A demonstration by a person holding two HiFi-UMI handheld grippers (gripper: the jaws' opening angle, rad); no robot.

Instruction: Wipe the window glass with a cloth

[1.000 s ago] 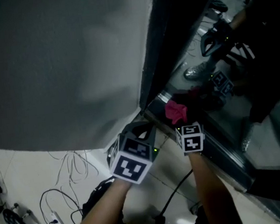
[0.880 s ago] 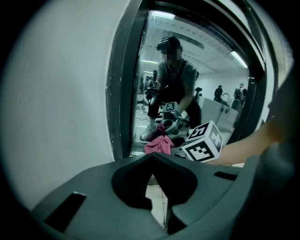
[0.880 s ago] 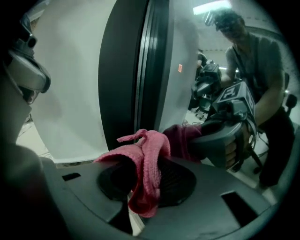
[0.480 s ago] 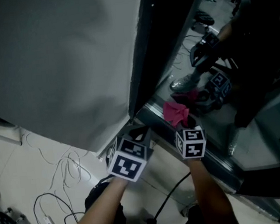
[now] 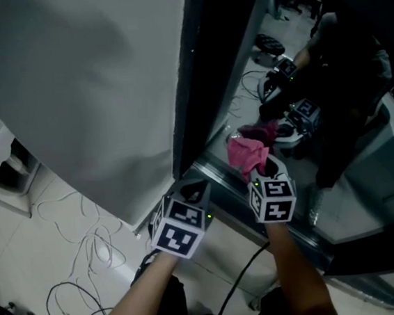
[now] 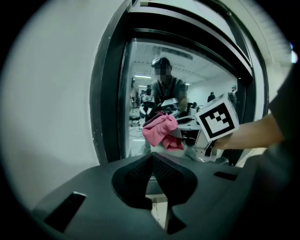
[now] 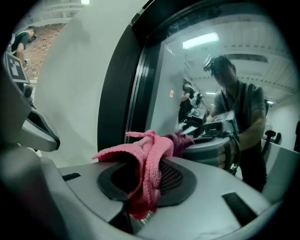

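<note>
Cloth (image 5: 247, 153) seemingly against window glass (image 5: 260, 91).

Beneath the grey wall panel (image 5: 90, 73), my pale tiled floor (image 5: 16, 267) carries loose thin white wires (image 5: 96, 230) and a black looped cable (image 5: 61, 295).

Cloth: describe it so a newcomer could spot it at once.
Find the window glass right of the dark frame. Low by it, the right gripper is shut on the cloth. It is the only pink, crumpled thing there.
</note>
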